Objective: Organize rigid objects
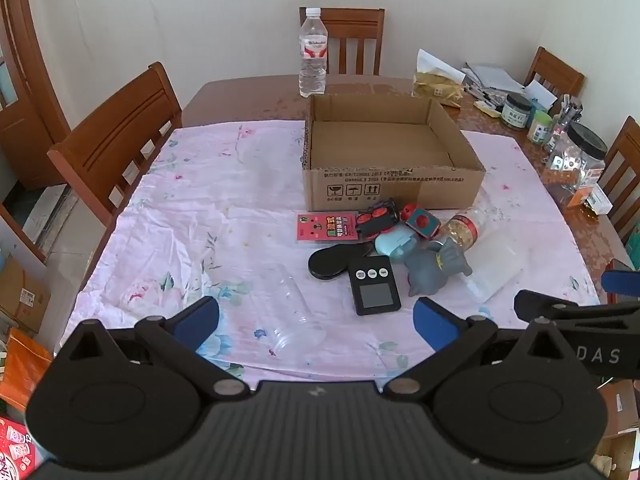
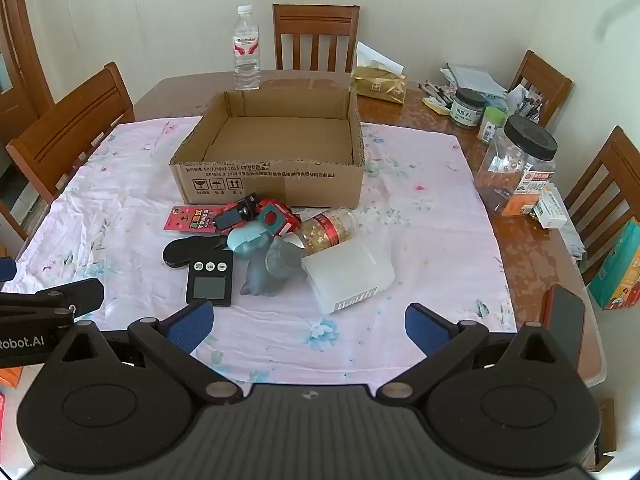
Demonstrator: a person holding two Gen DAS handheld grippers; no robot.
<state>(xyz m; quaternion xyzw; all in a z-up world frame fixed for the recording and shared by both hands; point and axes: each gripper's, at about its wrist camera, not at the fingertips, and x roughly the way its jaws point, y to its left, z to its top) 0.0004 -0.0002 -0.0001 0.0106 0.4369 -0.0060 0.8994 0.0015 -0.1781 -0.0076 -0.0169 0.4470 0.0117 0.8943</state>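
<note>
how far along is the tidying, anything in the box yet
Nothing looks done: the open brown cardboard box is empty. Nothing is in hand; the left gripper and right gripper are both open. The black digital timer, grey rubber toy and the other piled items remain.

Plainly a home dining room: brown wooden dining table (image 2: 520, 240) spread with a pink floral cloth (image 2: 420, 208), ringed by slatted wooden chairs (image 2: 316, 36) against cream walls. Household clutter along one side, with a black-lidded clear plastic jar (image 2: 516, 164), a gold tissue pack (image 2: 378, 80), pens and papers. Wooden door (image 1: 16, 92) at the left edge
</note>
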